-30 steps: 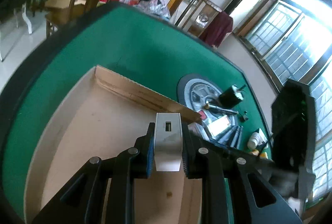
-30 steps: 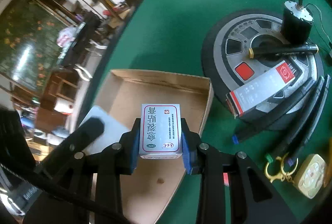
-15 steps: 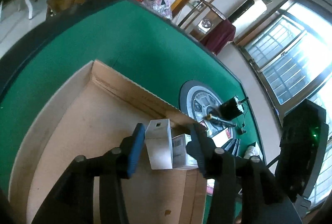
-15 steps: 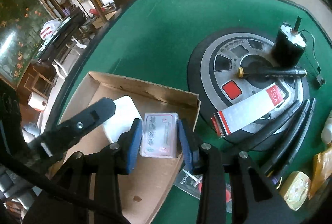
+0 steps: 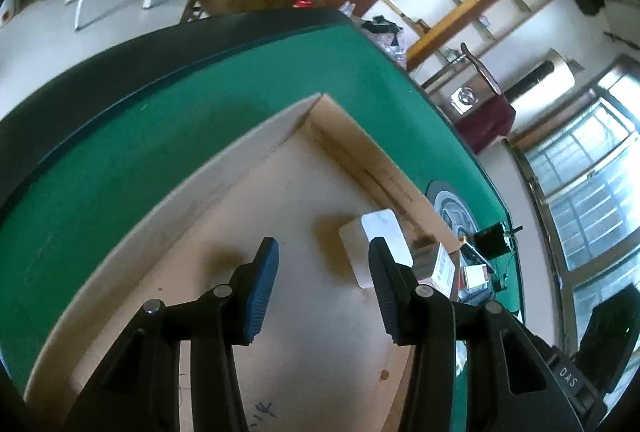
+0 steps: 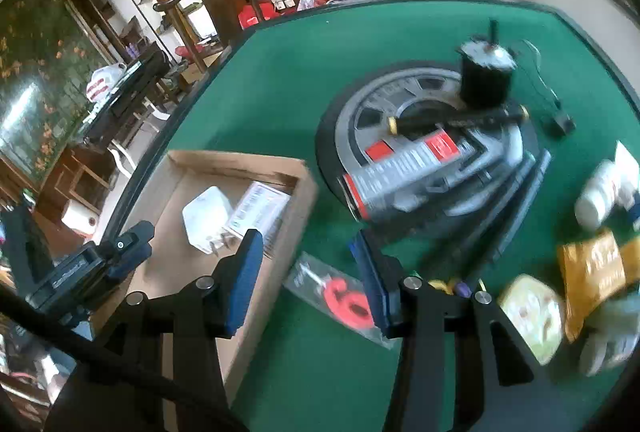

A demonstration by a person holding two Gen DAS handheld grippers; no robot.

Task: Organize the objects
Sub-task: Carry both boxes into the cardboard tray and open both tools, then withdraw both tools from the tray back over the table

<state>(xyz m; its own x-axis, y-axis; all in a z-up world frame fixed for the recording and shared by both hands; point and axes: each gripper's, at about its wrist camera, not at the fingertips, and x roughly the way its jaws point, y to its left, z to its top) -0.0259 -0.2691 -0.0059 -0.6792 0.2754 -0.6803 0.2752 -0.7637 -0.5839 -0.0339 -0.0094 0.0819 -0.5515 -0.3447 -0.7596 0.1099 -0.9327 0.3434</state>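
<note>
A shallow cardboard box (image 5: 256,167) (image 6: 236,157) lies on the green table. In it lie a white charger block (image 5: 374,244) (image 6: 208,218) and a white medicine box (image 6: 260,209) (image 5: 442,266), side by side at its far right corner. My left gripper (image 5: 322,290) is open and empty above the box floor, just left of the white block. My right gripper (image 6: 308,280) is open and empty over the box's right edge and the green felt.
Right of the box lie a round grey scale (image 6: 384,111) bearing a black motor (image 6: 484,75), a black pen (image 6: 456,117) and a long red-and-white carton (image 6: 404,163). A bag with a red part (image 6: 344,300), black tubes (image 6: 516,199), a white bottle (image 6: 604,187) and yellow packets (image 6: 592,272) lie nearby.
Both grippers opened and let go: the white block and the medicine box now lie in the cardboard box. Both grippers have drawn back; the right one swung right.
</note>
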